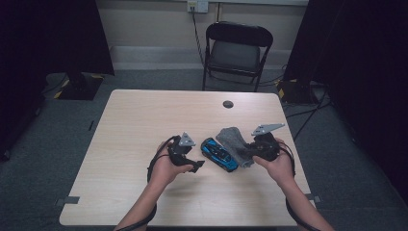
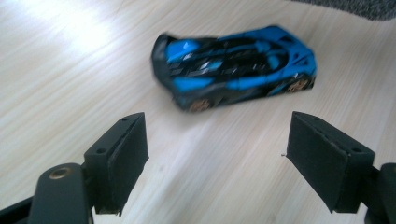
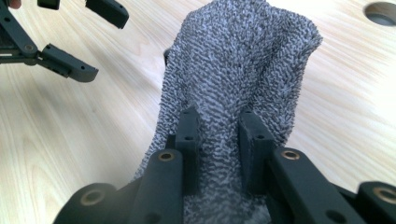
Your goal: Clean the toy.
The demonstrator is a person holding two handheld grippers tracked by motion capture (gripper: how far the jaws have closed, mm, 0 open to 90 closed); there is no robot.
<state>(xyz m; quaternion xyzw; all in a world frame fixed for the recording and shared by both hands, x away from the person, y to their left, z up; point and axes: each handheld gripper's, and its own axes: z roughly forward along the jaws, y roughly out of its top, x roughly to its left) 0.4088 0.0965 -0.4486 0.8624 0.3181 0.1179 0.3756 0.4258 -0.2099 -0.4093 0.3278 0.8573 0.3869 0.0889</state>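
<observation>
In the left gripper view, the left gripper (image 2: 217, 163) is standing with its two black jaws spread wide over bare wood, nothing between them. Just beyond them the blue toy car (image 2: 236, 65) is lying on its wheels, side on to the camera and slightly blurred; this view is giving its black roof panels and gold wheels, which the high view is too distant to resolve. A strip of grey cloth is edging in at the top right corner.

In the right gripper view, the right gripper (image 3: 223, 133) is pinching a fold of the grey knitted cloth (image 3: 243, 60), its jaws drawn close together with the fabric bunched between them and draping forward onto the table. The coarse weave is showing clearly here. Beyond it, at the upper left, the other gripper's open jaws are showing.

In the high view, both hands are coming in from the bottom edge, the left gripper (image 1: 195, 165) sitting just left of the car (image 1: 219, 154) and the right gripper (image 1: 251, 147) gripping the cloth (image 1: 232, 139), which is lying against the car's right side. Farther back the table (image 1: 144, 120) is carrying a round cable hole (image 1: 228, 104), and behind it a black folding chair (image 1: 236, 53) is standing against the wall.
</observation>
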